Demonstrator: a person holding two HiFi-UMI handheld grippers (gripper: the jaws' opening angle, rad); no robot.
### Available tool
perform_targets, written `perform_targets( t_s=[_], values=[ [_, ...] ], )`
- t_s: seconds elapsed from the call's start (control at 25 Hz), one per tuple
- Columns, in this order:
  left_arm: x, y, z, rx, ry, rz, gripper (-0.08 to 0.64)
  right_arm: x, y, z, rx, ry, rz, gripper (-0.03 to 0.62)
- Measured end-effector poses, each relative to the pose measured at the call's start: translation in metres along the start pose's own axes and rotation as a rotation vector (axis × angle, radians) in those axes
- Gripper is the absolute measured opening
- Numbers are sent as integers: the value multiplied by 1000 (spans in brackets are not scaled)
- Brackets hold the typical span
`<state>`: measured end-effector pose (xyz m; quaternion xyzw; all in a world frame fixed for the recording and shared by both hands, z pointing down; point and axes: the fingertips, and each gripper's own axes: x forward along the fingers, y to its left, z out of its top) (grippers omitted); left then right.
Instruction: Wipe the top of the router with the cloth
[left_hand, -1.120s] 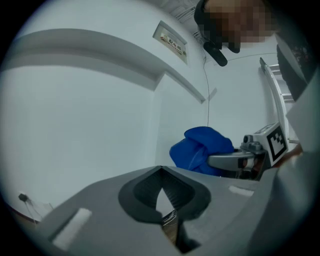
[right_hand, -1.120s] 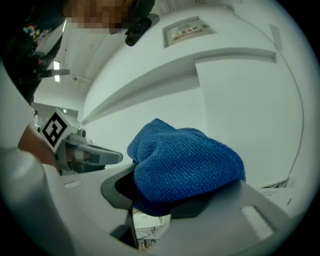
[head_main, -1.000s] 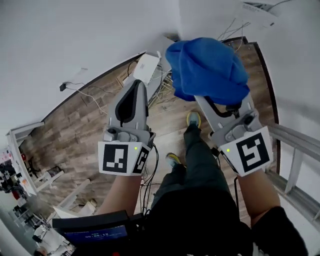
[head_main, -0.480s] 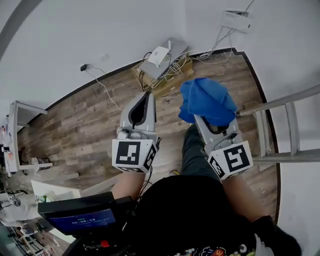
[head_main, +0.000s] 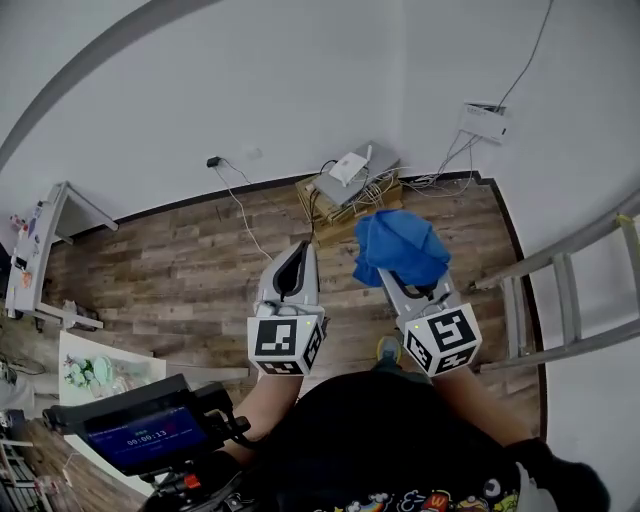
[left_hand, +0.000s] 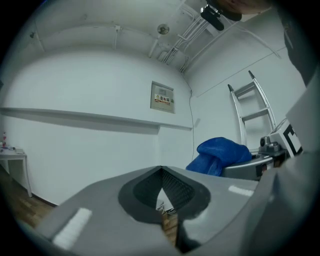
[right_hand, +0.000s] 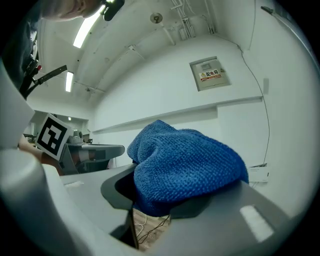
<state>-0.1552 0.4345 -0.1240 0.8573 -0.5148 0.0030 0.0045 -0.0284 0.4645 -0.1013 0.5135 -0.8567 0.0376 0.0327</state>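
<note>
A white router (head_main: 349, 167) lies on a grey box on a cardboard carton (head_main: 345, 195) by the far wall, with tangled cables round it. My right gripper (head_main: 396, 267) is shut on a bunched blue cloth (head_main: 400, 248) that hangs well short of the router, above the floor. That cloth (right_hand: 185, 167) fills the jaws in the right gripper view. Beside it, my left gripper (head_main: 293, 275) is shut and holds nothing; its closed jaws (left_hand: 162, 200) point toward the wall and the carton.
A ladder (head_main: 560, 300) stands at the right. A white box (head_main: 485, 120) with cables hangs on the right wall. A socket and cord (head_main: 215, 162) sit at the skirting. A white table (head_main: 45, 250) is at the left, a screen (head_main: 145, 435) near my body.
The view has pulled back and up: the router and carton now look smaller and farther. Both grippers came lower in the picture, the cloth still held in the right one.
</note>
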Motion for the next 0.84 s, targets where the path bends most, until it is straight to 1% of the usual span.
perform_targets(
  t_s=[0.12, 0.24, 0.36, 0.6, 0.84],
  values=[
    [2, 0, 1, -15, 2, 6, 2, 2, 3, -2, -19, 20, 4, 166],
    [-2, -7, -3, -8, 14, -5, 2, -1, 9, -5, -44, 28, 1, 166],
    [-4, -9, -9, -8, 29, -12, 2, -2, 11, -9, -42, 30, -9, 166],
    [-6, -3, -13, -19, 36, 1, 2, -4, 15, -22, -29, 48, -30, 165],
    [-10, -4, -19, -17, 39, -17, 2, 0, 14, -22, -22, 31, -49, 166]
  ],
)
